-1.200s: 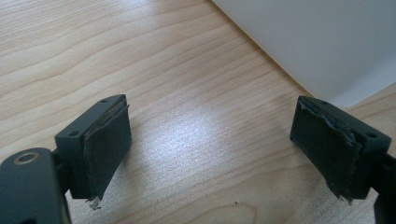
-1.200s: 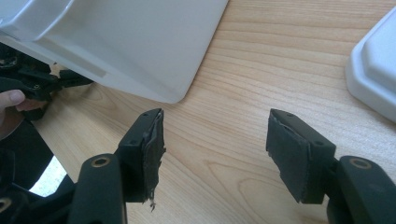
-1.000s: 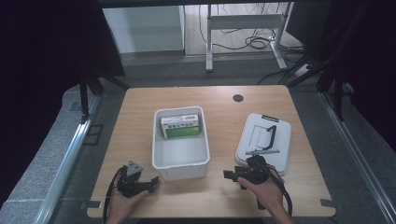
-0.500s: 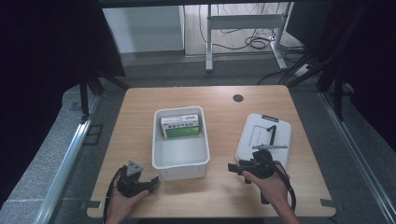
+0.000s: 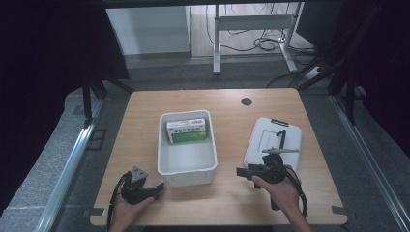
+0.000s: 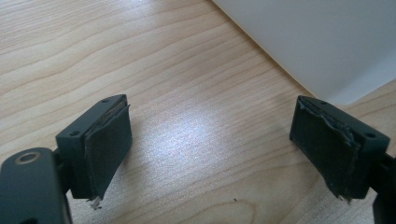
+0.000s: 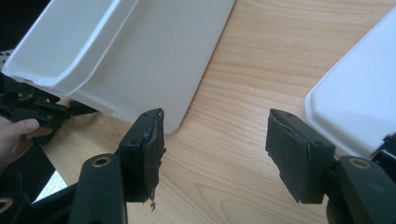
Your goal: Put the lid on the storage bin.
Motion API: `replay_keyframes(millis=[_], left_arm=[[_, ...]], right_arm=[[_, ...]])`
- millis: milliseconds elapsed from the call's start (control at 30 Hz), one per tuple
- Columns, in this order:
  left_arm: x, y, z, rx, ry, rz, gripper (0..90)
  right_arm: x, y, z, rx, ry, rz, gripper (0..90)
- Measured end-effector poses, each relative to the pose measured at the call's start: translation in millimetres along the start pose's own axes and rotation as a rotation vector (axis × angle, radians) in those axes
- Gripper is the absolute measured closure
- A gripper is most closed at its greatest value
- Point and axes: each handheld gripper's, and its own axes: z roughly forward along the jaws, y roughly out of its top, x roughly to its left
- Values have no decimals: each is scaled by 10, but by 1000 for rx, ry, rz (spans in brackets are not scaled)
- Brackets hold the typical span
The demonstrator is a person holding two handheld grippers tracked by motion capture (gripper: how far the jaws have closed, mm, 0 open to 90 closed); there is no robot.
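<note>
**White bin and lid lie lengthwise between two open grippers**

Wooden tabletop [image 5: 145, 125] carries everything, its grain plain in both gripper views. One white bin [image 5: 187, 145] sits at the middle, its long axis running from the person's edge toward the far edge, open side up. One white lid [image 5: 273, 142] lies flat to the right of the bin, apart from it, with its long axis running nearly the same way, tilted slightly; black markings sit on its top. One green-and-white box [image 5: 187, 131] rests inside the bin at the far end, its long side across the bin.

Two grippers are held low near the person's edge. The right gripper [image 5: 251, 172] hovers at the near end of the lid, pointing left toward the bin, jaws spread wide with nothing between them; its own view shows the bin's corner and the lid's edge on either side. The left gripper [image 5: 152, 187] sits beside the bin's near left corner, jaws likewise apart over bare wood.
</note>
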Motion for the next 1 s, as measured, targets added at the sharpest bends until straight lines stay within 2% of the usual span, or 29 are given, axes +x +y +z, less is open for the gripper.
replay_keyframes(millis=[500,667,733,1000], left_arm=[[-1,0,0,0,0,0,127],[-2,-1,-2,0,1,-1,127],[-3,-1,-1,0,2,-2,126],[-3,5,5,0,3,-5,122]], right_arm=[[12,88,-101,-23,3,-8,373],[17,133,-148,-35,-26,-15,373],[10,136,-157,-41,-26,-3,373],[9,227,-148,-24,-52,-4,373]])
